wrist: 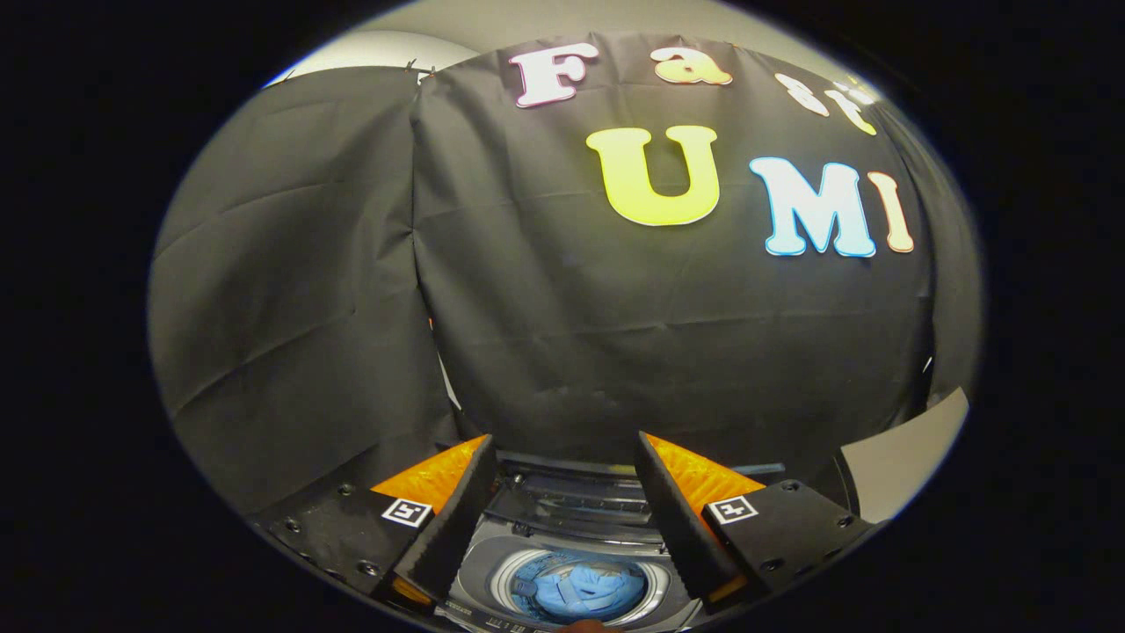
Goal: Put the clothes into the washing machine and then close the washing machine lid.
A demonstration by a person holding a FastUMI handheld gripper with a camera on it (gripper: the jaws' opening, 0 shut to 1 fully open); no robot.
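**Blue clothes lie in the open washer drum, gripper empty above**

Gripper view: The clothes (576, 587) are a crumpled pale-blue bundle, folds showing, lying at the bottom of the round drum (501, 571) low in the frame. I count one bundle; whether it is one garment or several I cannot tell. The drum's light ring rims it all round. There is one washer (475, 563), a top-loader with a grey deck, and its lid (571, 492) is up, folded back behind the opening, dark and glossy with ridged lines.

The gripper (562, 453) hangs above the washer with its two fingers (453, 519) spread wide apart, nothing between them; the drum and clothes are seen down through the gap. Each finger carries one small square marker, two in all.

Beyond the fingers, black cloth (615, 334) covers the middle and upper frame, in two panels meeting at a seam left of centre. A pale wall (896, 462) shows at lower right and along the top. A small brownish thing sits at the very bottom, too cut off to identify. Nothing lies between the fingers and the drum opening.
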